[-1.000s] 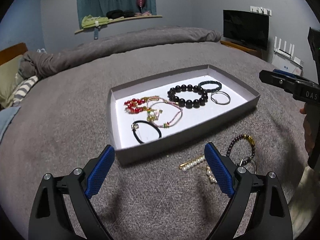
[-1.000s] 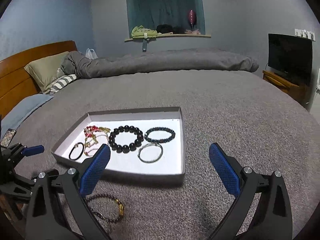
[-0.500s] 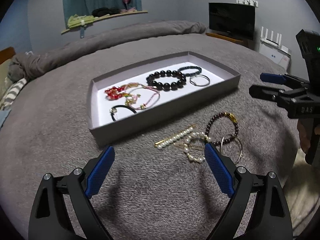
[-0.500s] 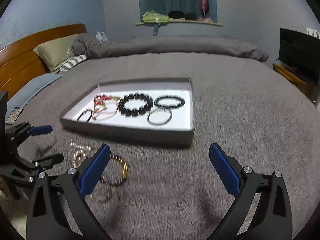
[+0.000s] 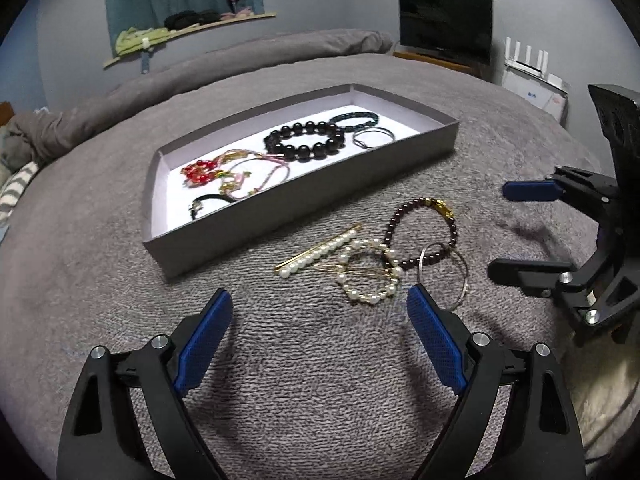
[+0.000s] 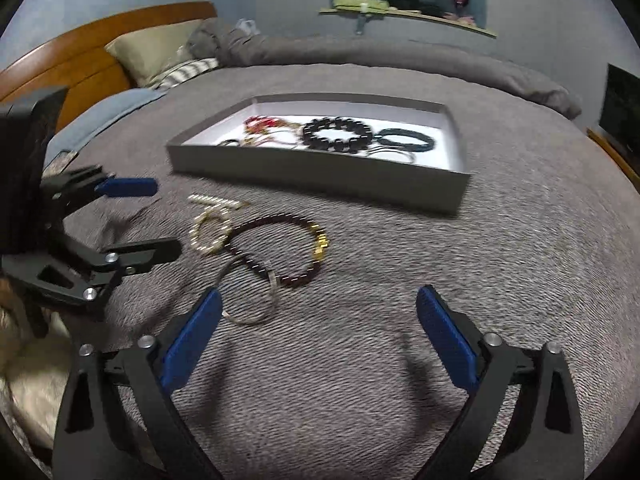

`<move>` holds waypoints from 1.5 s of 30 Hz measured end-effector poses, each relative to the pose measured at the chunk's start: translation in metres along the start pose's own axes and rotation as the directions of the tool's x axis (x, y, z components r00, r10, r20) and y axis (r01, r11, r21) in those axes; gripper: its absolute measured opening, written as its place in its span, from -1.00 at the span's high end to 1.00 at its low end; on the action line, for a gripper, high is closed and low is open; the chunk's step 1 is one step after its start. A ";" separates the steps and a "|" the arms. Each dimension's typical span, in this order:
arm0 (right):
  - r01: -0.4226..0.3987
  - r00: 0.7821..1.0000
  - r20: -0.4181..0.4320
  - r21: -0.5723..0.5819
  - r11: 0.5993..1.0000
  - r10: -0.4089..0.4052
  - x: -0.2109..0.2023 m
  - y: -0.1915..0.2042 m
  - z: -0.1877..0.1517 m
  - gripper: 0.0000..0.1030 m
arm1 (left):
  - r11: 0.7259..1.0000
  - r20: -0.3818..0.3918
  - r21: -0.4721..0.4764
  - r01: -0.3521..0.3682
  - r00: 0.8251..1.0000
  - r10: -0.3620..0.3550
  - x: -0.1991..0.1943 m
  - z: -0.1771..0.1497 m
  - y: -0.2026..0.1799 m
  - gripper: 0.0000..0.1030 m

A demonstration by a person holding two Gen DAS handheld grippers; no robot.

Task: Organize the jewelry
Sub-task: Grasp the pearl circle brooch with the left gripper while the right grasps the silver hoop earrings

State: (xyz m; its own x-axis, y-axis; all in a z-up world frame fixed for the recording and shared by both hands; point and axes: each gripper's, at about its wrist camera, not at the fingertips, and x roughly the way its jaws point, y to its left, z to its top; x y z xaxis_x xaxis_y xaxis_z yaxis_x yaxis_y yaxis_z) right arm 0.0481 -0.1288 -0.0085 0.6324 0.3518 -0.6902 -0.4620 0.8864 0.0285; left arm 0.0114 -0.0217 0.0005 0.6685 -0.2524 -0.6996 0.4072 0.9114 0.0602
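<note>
Both grippers hover low over a grey bedspread [image 5: 100, 240], pointing forward, jaws spread wide and holding nothing. The left gripper [image 5: 320, 336] sits level, its blue pads apart. The right gripper [image 6: 320, 332] is likewise level, and from the left one it appears off to the right, turned on its side, one finger above the other.

Just ahead of the left gripper's right finger lies loose jewelry on the bedspread: a thin metal ring [image 5: 444, 276], nearest, partly hidden behind that finger; a pearl circle [image 5: 368, 276] with a gold clip across it; a pearl bar clip [image 5: 320, 252] just to its left; and a dark beaded bracelet [image 5: 424, 236] overlapping the ring.

Beyond these sits a shallow grey tray [image 5: 304, 208] holding a black bead bracelet [image 5: 304, 140], a dark band [image 5: 354, 121], a silver hoop [image 5: 374, 137], red beads [image 5: 198, 172], pink cords [image 5: 256, 172] and a black loop [image 5: 208, 204].

Farther off: a rolled duvet [image 5: 240, 64], a television [image 5: 446, 24].
</note>
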 end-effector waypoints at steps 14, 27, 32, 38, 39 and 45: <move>-0.048 0.997 -0.066 -0.048 0.998 0.045 0.016 0.017 -0.003 0.55 | 1.000 -0.013 0.006 0.008 1.000 -0.008 0.002 0.000 -0.002 -0.58; -0.005 0.996 -0.094 -0.006 1.000 0.004 0.009 -0.003 -0.003 0.90 | 0.994 0.020 0.061 0.089 0.996 -0.090 0.005 -0.001 -0.015 -0.17; 0.002 0.991 -0.136 0.007 1.000 -0.001 0.011 -0.014 -0.006 0.90 | 0.992 0.045 0.099 0.080 0.995 -0.085 0.010 0.001 -0.023 -0.06; -0.013 0.988 -0.154 0.012 1.000 0.014 0.011 -0.019 -0.008 0.90 | 0.993 0.061 0.097 0.063 0.996 -0.069 0.015 0.005 -0.024 -0.04; -0.012 0.988 -0.154 0.009 1.000 0.013 0.012 -0.018 -0.008 0.90 | 0.993 0.059 0.096 0.065 0.996 -0.071 0.017 0.005 -0.024 -0.04; -0.003 0.988 -0.155 0.001 1.000 0.003 0.012 -0.016 -0.010 0.90 | 0.992 0.040 0.117 0.043 0.998 -0.048 0.026 0.005 -0.029 0.01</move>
State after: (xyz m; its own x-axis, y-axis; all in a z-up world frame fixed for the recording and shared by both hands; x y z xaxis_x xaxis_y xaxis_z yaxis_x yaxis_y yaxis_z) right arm 0.0571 -0.1420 -0.0244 0.5265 0.3038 -0.7940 -0.4637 0.8855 0.0313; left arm 0.0199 -0.0567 -0.0162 0.6723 -0.3090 -0.6727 0.5056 0.8554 0.1124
